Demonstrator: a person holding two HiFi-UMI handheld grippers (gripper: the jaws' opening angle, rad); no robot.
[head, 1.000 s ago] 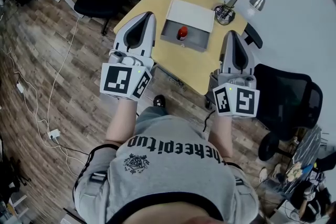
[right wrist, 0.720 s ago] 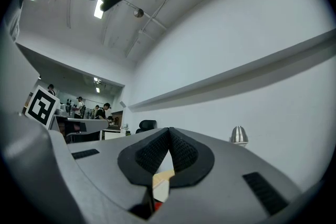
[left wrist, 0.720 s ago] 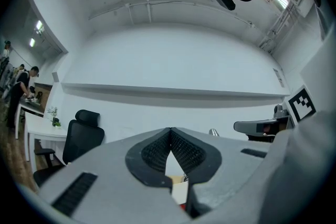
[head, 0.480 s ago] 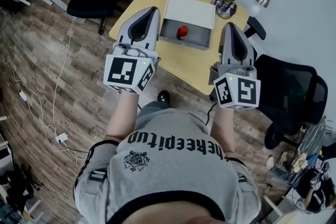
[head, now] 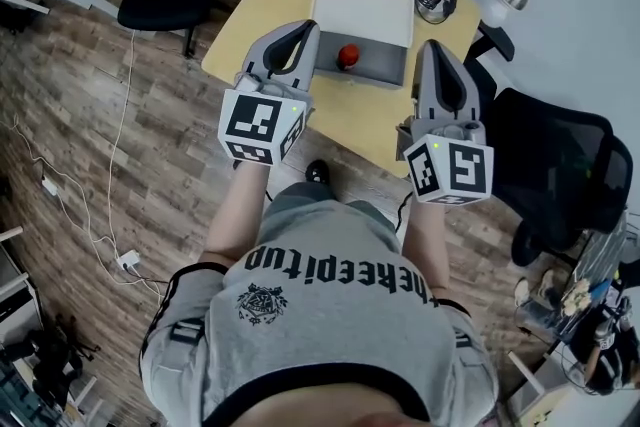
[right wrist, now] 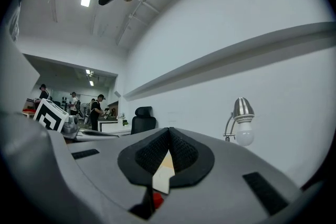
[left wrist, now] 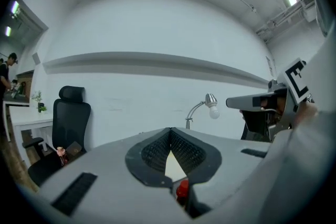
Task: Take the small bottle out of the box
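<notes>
Evidently approaching: left hand-held gripper (head: pixel 303 29) and right hand-held gripper (head: pixel 440 51), both closed and empty, hover near the upper-centre grey box (head: pixel 385 67) holding the small red bottle (head: pixel 347 55); next, one must open.

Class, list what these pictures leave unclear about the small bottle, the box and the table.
The small bottle: too small in the head view to read any label; both gripper views show only a red sliver past the shut jaws.
The box: its near left corner is covered by the left gripper in the head view.
The table: part of its near edge is hidden behind the right gripper there.
</notes>
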